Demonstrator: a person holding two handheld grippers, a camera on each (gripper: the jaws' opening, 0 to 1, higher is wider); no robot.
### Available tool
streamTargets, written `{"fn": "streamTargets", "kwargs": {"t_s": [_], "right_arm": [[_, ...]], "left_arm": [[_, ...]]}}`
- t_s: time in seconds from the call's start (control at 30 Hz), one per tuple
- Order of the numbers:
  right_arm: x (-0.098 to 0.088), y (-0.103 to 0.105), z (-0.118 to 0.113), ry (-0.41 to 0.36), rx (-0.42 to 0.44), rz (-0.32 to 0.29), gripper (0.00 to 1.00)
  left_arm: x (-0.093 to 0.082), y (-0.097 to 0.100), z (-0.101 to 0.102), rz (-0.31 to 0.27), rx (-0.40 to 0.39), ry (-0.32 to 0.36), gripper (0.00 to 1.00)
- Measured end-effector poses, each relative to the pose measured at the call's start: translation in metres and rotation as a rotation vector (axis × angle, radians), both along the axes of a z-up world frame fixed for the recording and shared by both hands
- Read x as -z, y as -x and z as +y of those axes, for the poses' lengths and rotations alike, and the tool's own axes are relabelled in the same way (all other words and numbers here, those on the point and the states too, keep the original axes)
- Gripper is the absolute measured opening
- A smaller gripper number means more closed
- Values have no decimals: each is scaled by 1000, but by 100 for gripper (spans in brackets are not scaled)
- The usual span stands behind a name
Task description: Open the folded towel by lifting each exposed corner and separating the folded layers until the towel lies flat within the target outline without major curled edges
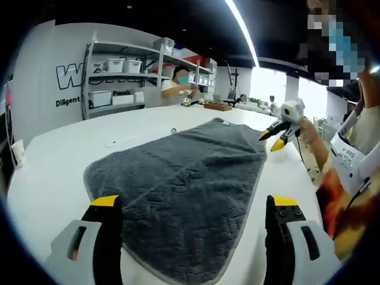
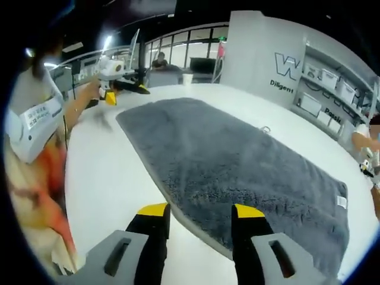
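Towel [image 1: 184,178], dark grey with a plush, faintly ridged pile and a paler stitched hem, lies spread open and flat on the white table [image 1: 53,172], a long rectangle with rounded corners and a small white label at one end; no curled edge shows. In the left gripper view the left gripper [image 1: 193,205] hangs over the near short end, its yellow-tipped jaws spread wide apart with nothing between them. In the right gripper view the right gripper [image 2: 199,211] is poised above the towel's long edge, jaws likewise parted and empty. Shelves [image 1: 122,74] with white bins stand against the far wall
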State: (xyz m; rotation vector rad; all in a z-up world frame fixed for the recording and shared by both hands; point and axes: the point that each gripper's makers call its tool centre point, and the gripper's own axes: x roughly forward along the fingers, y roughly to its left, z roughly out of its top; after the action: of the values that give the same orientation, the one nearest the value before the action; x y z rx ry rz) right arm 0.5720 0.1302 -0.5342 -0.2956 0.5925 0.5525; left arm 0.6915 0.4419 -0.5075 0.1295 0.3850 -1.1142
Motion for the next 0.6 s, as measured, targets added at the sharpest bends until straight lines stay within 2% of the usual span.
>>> {"fn": "streamTargets", "kwargs": {"t_s": [0.13, 0.33, 0.5, 0.6], "right_arm": [[2, -2, -14, 6, 50, -14, 64], [5, -4, -30, -13, 126, -30, 88], [0, -4, -42, -28, 177, -57, 99], [-1, -4, -44, -27, 194, -63, 99]], "left_arm": [[-1, 0, 0, -2, -3, 0, 100], [-1, 2, -2, 3, -6, -3, 100], [-2, 4, -9, 17, 5, 1, 100], [-1, 7, -15, 30, 20, 0, 100]]}}
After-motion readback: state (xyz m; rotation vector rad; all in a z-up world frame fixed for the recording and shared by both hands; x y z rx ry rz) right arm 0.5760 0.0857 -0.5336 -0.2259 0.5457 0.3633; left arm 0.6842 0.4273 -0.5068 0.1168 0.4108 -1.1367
